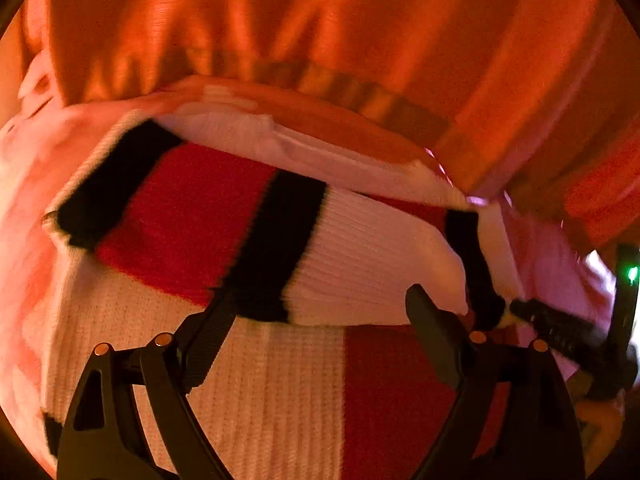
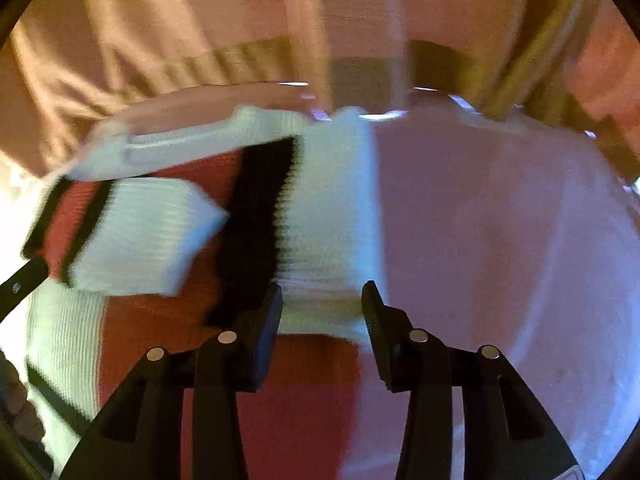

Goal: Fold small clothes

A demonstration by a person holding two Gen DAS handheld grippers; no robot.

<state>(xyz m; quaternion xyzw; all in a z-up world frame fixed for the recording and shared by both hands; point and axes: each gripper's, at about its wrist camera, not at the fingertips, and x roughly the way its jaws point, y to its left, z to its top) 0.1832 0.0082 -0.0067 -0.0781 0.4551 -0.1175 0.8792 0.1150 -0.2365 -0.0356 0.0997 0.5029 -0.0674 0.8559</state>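
A small knit sweater (image 1: pixel 192 216) in red, white and black blocks lies flat on a pale table. One sleeve with a white cuff (image 1: pixel 360 256) is folded across its body. My left gripper (image 1: pixel 322 304) hovers open and wide over that cuff, touching nothing. In the right wrist view the sweater (image 2: pixel 160 320) shows both sleeves turned inward. My right gripper (image 2: pixel 322 296) is open, with the other white cuff (image 2: pixel 332 200) lying under the gap between its fingers; the pads do not press on it. The right gripper (image 1: pixel 560 336) also shows at the right edge of the left wrist view.
The pale table top (image 2: pixel 500 240) stretches bare to the right of the sweater. Behind the table's far edge stands a person in a loose shirt (image 1: pixel 320 12) with a belt (image 1: pixel 360 96). One left gripper finger (image 2: pixel 20 284) pokes in at the left edge.
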